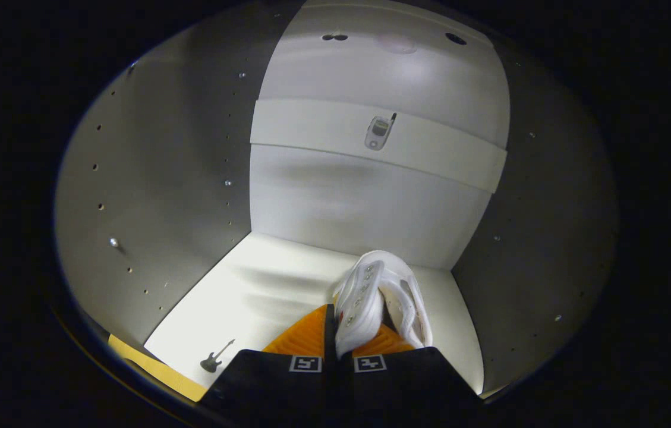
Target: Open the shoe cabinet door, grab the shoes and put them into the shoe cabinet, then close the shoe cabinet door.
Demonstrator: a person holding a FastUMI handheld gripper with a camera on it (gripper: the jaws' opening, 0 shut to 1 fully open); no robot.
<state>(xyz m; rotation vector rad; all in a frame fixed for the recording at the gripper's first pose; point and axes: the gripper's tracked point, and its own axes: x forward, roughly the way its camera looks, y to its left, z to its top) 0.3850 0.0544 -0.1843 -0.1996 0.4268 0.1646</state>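
Observation:
I look into the open shoe cabinet, with pale walls and a white bottom shelf. My gripper is inside the cabinet, its fingers close together and pinching the edge of a white sneaker. The sneaker hangs tilted just ahead of the fingers, over the right part of the shelf near the back wall. Whether its sole touches the shelf I cannot tell.
A horizontal rail with a metal fitting crosses the back wall above. The left side wall and right side wall have rows of peg holes. A small guitar sticker marks the shelf's front left. The shelf's left half is bare.

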